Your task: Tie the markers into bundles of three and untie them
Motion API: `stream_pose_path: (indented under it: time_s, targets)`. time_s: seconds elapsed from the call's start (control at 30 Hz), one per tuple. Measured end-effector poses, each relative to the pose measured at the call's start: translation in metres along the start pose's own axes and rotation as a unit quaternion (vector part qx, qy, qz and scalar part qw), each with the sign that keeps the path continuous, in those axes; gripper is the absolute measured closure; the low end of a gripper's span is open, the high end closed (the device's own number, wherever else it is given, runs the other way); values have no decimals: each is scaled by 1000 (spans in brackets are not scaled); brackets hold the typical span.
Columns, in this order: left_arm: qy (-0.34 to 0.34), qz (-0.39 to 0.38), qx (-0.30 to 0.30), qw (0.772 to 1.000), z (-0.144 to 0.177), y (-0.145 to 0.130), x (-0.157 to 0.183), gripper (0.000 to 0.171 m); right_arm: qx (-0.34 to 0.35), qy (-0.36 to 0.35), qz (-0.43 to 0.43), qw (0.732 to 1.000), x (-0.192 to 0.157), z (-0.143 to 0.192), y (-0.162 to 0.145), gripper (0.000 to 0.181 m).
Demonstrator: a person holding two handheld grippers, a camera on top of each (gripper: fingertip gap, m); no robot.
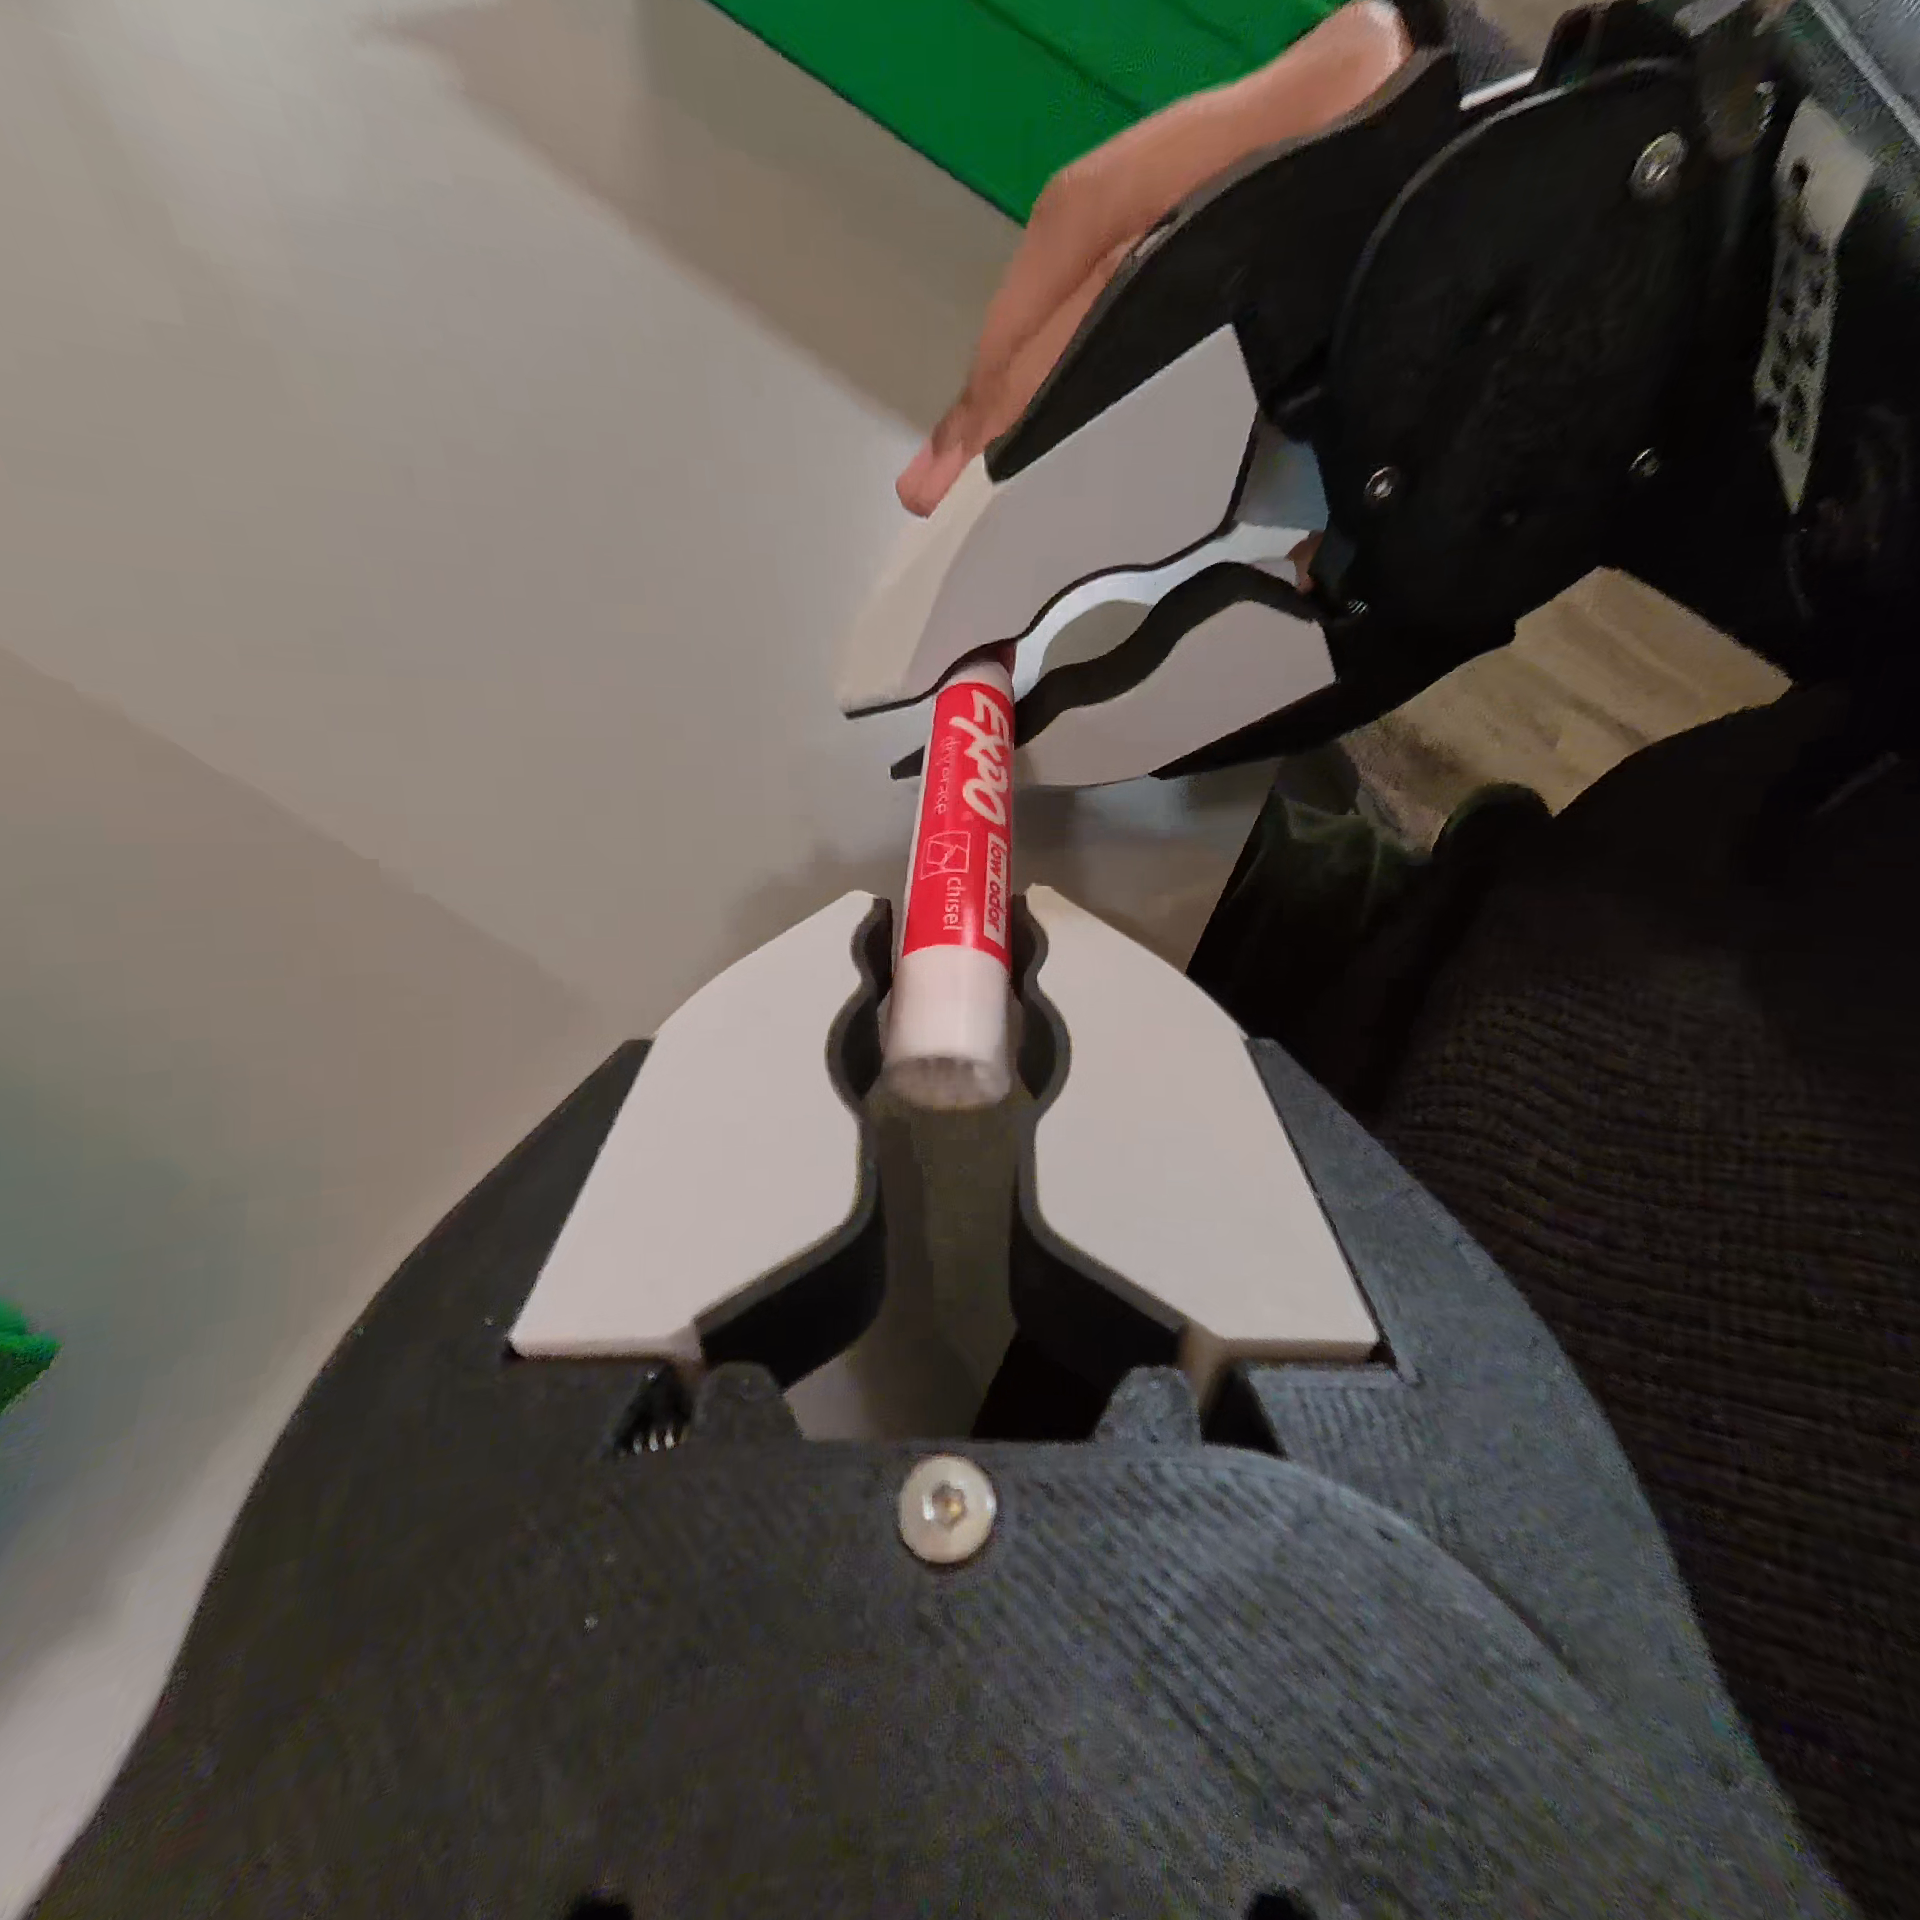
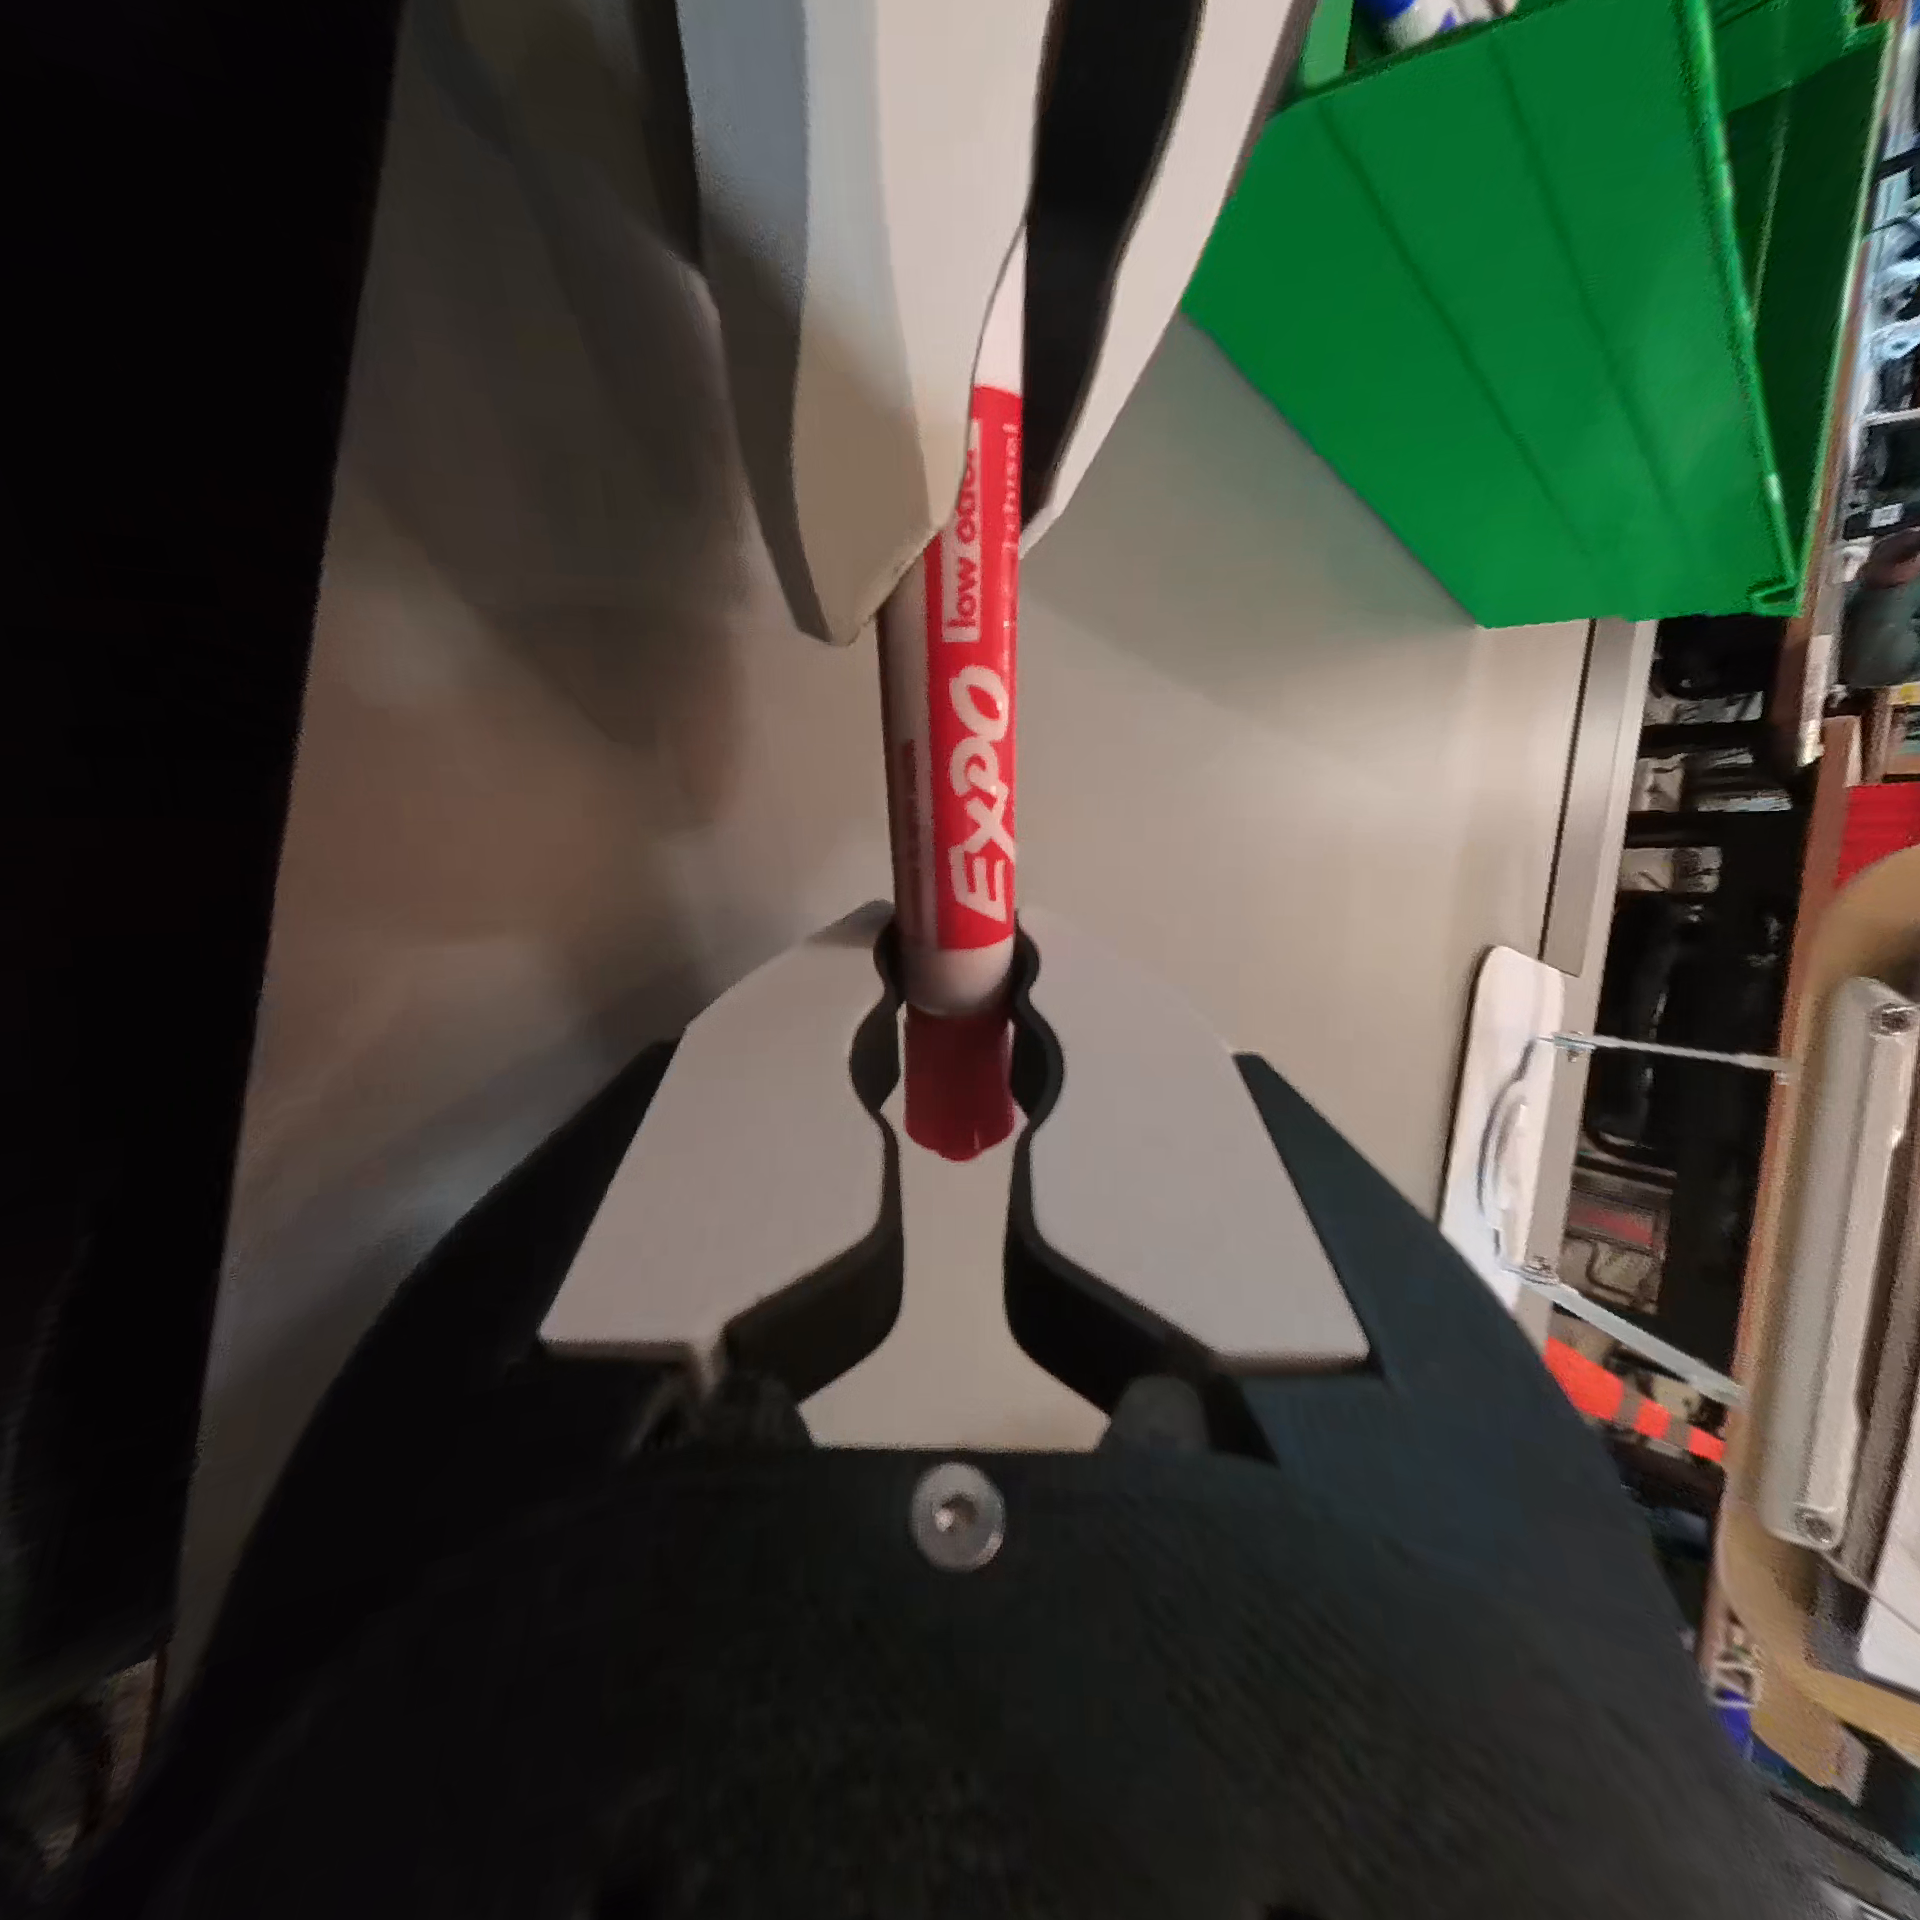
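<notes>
A red-and-white dry-erase marker (image 1: 961, 831) is held in the air between both grippers. My left gripper (image 1: 956, 914) is shut on the white butt end of its barrel. My right gripper (image 1: 878, 740) reaches in from the upper right and is shut on the other end. In the right wrist view, my right gripper (image 2: 951, 925) pinches the marker (image 2: 971, 748) by its red cap (image 2: 956, 1101). The left gripper (image 2: 935, 571) comes down from the top onto the barrel. A person's hand (image 1: 1091, 239) holds the right gripper.
A pale table surface (image 1: 416, 520) lies below the grippers. A green plastic bin (image 2: 1507, 343) stands at its far side and also shows in the left wrist view (image 1: 987, 83). Dark clothing (image 1: 1662, 1143) fills the right. Cluttered shelves (image 2: 1704, 935) stand past the table edge. One gripper's finger ends stand about 6 centimeters off the other's.
</notes>
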State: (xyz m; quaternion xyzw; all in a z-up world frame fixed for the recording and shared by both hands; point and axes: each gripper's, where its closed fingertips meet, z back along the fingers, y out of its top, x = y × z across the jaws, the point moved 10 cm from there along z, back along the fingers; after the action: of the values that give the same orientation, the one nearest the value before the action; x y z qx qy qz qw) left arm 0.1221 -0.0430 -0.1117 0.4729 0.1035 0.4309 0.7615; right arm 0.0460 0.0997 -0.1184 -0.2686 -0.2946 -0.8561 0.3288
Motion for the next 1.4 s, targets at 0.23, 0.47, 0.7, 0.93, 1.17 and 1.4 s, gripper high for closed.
stream_pose_path:
  time_s: [0.23,0.47,0.7,0.93,1.17,1.4]
  targets:
    - [-25,70,31,997,7,1,-6,150,-3,37,-42,998,5,-3,3,164]
    - [-63,91,32,993,1,5,-4,150,-16,-10,-18,1000,-8,-3,2,161]
    - [-61,70,40,995,-4,9,-1,150,-35,-3,-28,999,-4,1,-1,165]
    - [-46,69,47,995,-3,10,-3,148,-42,46,-63,996,0,1,-2,165]
    - [-19,70,64,995,-1,11,-7,143,-21,150,-171,973,15,4,-10,165]
    - [21,71,77,994,2,12,-11,118,-55,274,-268,922,48,2,-36,165]
